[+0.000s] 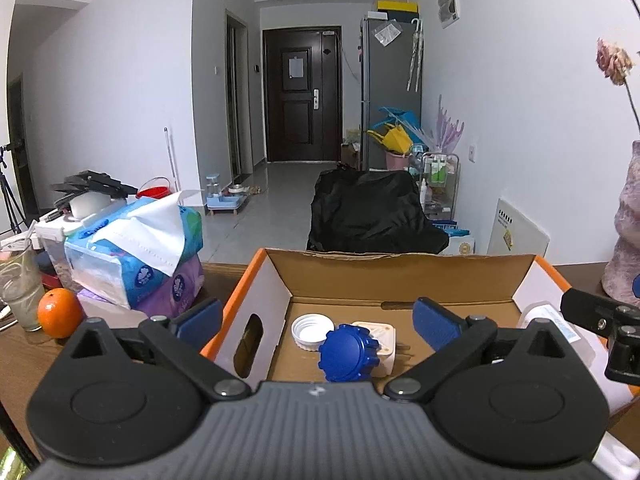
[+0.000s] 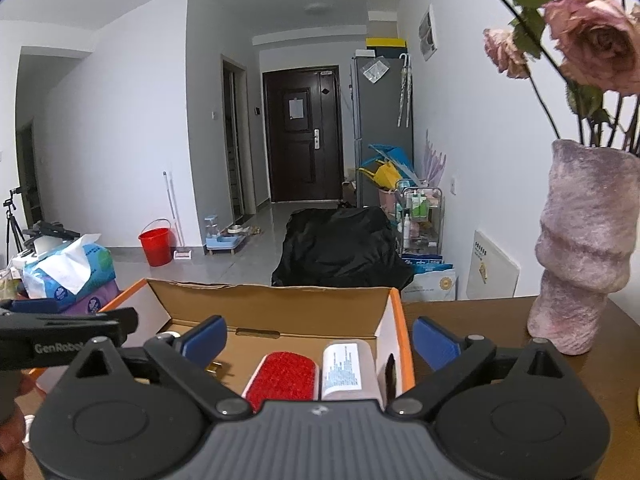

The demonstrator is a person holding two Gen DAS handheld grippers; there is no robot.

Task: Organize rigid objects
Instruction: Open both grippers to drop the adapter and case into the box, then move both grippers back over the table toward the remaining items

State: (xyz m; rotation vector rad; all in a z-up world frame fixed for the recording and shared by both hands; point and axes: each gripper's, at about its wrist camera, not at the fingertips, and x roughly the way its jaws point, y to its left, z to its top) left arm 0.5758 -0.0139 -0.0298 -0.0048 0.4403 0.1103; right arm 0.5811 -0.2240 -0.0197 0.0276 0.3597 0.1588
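Observation:
An open cardboard box point(image 1: 276, 292) with orange edges sits on the wooden table. In the left wrist view it holds a white lid point(image 1: 310, 330), a blue ridged cap point(image 1: 347, 354) on a cream block point(image 1: 382, 340), and a white bottle point(image 1: 550, 320) at its right wall. My left gripper point(image 1: 318, 318) is open and empty above the box. In the right wrist view the box point(image 2: 276, 304) holds a red brush point(image 2: 282, 374) and a pale labelled bottle point(image 2: 346, 370). My right gripper point(image 2: 318, 338) is open and empty over the box's right wall.
Tissue packs point(image 1: 136, 248), an orange point(image 1: 59, 312) and a glass point(image 1: 20, 280) stand left of the box. A pink vase point(image 2: 580, 248) with dried roses stands on the right. The other gripper shows at the right edge of the left wrist view point(image 1: 600, 320).

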